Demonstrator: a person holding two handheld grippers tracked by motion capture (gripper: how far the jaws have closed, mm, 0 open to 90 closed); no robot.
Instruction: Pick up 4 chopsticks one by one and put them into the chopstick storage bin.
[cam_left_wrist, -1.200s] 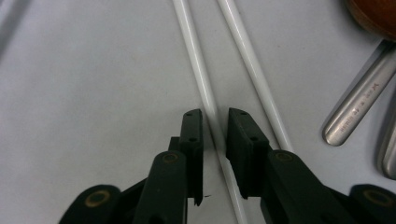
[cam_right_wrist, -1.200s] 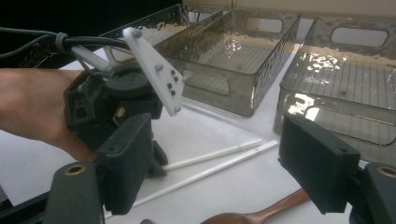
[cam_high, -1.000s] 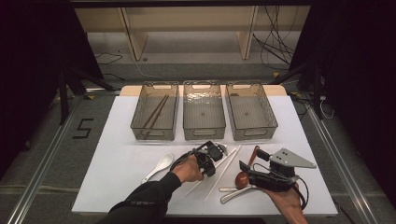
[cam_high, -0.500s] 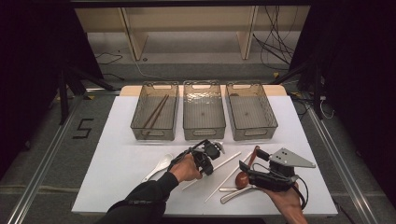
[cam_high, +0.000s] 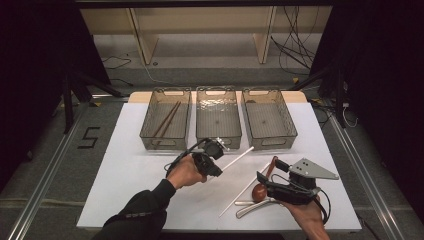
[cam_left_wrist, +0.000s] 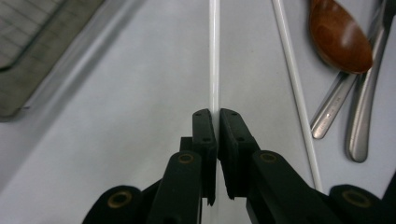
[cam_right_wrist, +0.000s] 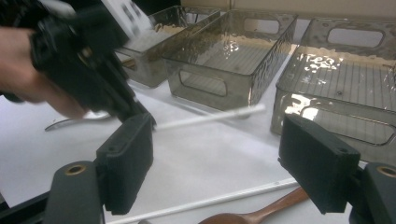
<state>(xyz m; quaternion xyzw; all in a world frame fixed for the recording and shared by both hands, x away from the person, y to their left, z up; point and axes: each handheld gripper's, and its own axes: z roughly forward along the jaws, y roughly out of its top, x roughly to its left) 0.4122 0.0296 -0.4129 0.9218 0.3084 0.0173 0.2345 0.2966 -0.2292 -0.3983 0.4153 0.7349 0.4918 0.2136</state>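
Three clear ribbed plastic bins stand in a row on the white surface (cam_high: 125, 165). The left bin (cam_high: 165, 120) holds brown wooden chopsticks (cam_high: 166, 120), apparently two; the middle bin (cam_high: 218, 117) and right bin (cam_high: 269, 119) look empty. Two white chopsticks are out: the left gripper (cam_high: 216, 165) clamps one white chopstick (cam_high: 238, 158) above the surface, the other white chopstick (cam_high: 245, 190) lies flat. The right gripper (cam_high: 267, 172) is spread wide over a brown wooden spoon (cam_high: 261, 187) and metal utensils (cam_high: 250, 206), partly hidden.

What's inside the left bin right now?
The left bin holds a pair of brown chopsticks lying slanted along its floor. Its near end is dim through the tinted wall, so anything small there can't be told.
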